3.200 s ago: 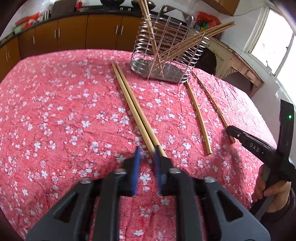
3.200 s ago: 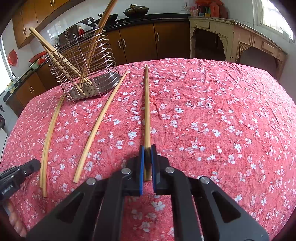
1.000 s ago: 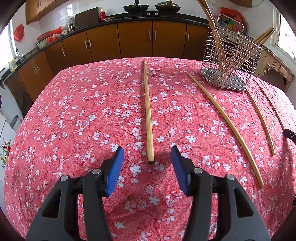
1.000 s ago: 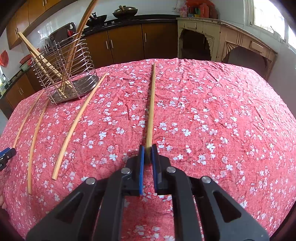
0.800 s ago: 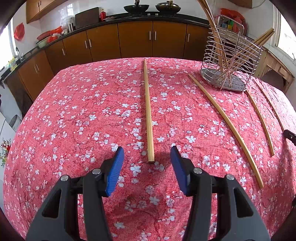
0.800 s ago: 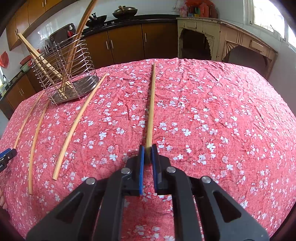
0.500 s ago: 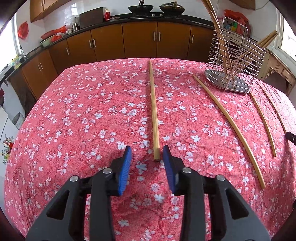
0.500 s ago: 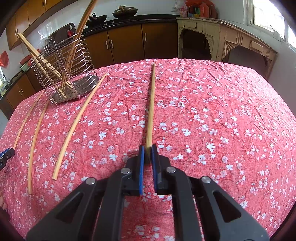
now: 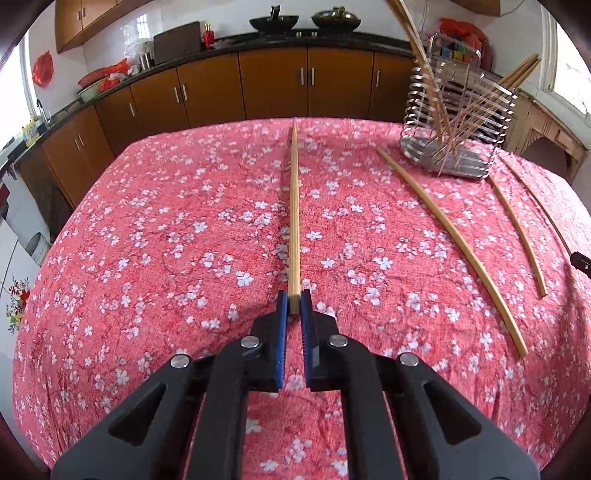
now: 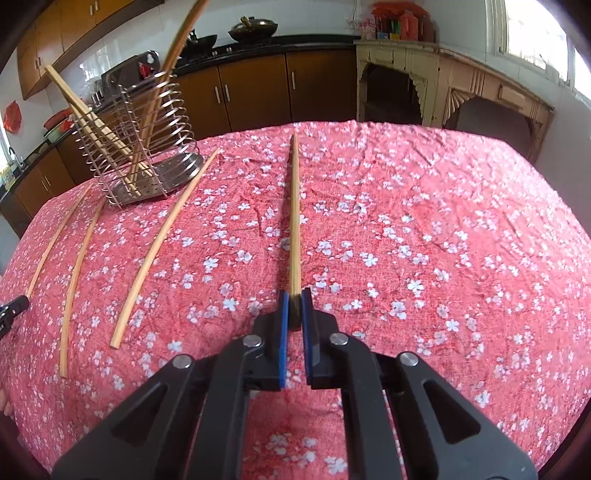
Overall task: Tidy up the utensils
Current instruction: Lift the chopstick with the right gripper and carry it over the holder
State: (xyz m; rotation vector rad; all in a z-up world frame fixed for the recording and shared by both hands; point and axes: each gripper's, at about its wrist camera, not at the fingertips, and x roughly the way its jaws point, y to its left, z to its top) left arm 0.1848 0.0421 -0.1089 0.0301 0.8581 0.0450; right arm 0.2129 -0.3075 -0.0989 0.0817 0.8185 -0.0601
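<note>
Clamping the near end of a long wooden chopstick (image 9: 293,221), the left gripper (image 9: 290,304) has its blue pads closed on the stick, which runs straight ahead over the red floral tablecloth (image 9: 147,240). The right gripper (image 10: 291,302) likewise pinches the near end of a second chopstick (image 10: 294,221) between its pads; whether either stick still touches the cloth cannot be told.

Beyond them stands the wire utensil holder (image 9: 454,122), with several chopsticks leaning inside it. The left wrist view places the holder far right, with three loose chopsticks (image 9: 450,251) lying on the cloth between it and the table's right edge. The right wrist view places the same holder (image 10: 144,147) far left, the three loose sticks (image 10: 162,251) fanning toward the near left edge, the nearest one almost touching the holder's base.

Only the left view shows the brown cabinets (image 9: 240,88) under the dark counter with two woks (image 9: 273,22) and a red bottle (image 9: 208,37). Only the right view shows the cream carved sideboard (image 10: 461,96) and the window above it. A black tip of the other tool shows at each view's edge.
</note>
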